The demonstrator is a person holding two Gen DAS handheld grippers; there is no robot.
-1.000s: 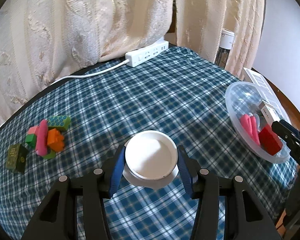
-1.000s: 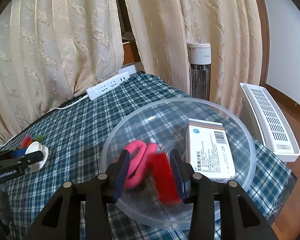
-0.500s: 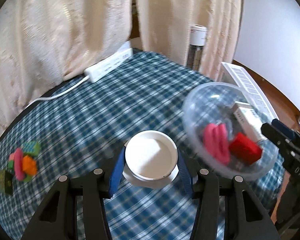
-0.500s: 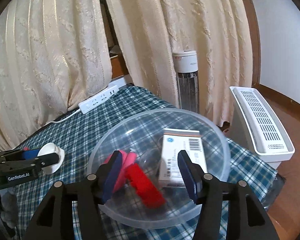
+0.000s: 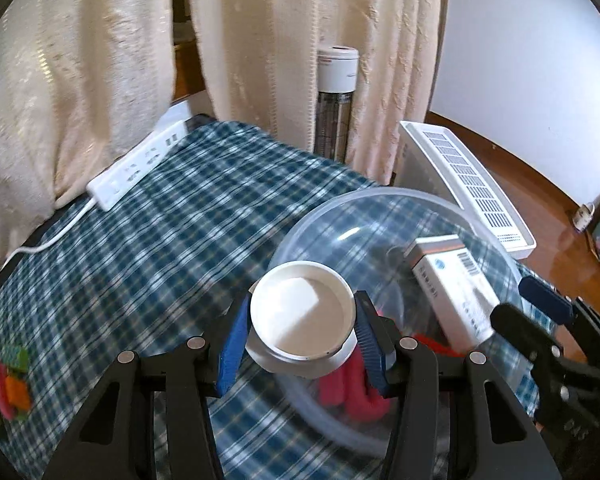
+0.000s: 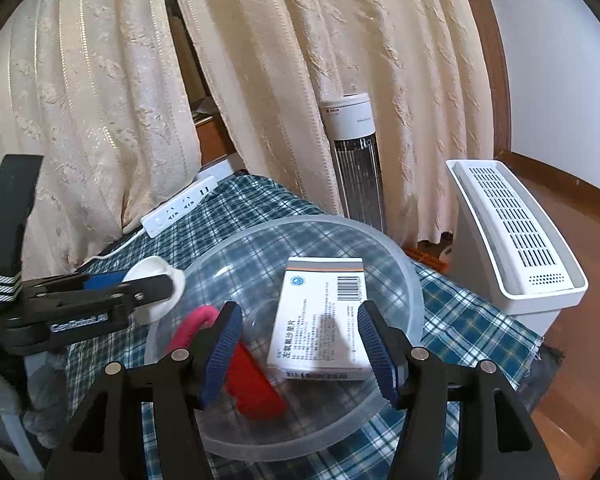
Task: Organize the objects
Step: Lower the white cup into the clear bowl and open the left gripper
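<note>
- Over the near-left rim of the clear bowl, the white cap hangs off the cloth, pinched by its sides between the blue pads of the left gripper; its hollow side faces the camera; the jaws stand part-way apart, closed on the cap.
- In the right wrist view the same cap shows at the bowl's left rim, with the left gripper reaching in from the left.
- Inside the bowl lie a white medicine box with a barcode, a red block and a pink looped piece; the box lies flat toward the right half, the red block and pink piece toward the near-left.
- The right gripper hangs above the bowl's near side, its jaws wide and nothing between the pads; the red block lies below its left pad and the box below its right one; from the left wrist view it enters at the bowl's right rim.
- The bowl sits at the right end of the checked tablecloth; a white power strip lies along the far edge by the cream curtains; a blurred heap of coloured blocks sits at the near-left edge.
- Beyond the table's right end stand a white tower heater and a white vented appliance on the wooden floor.
</note>
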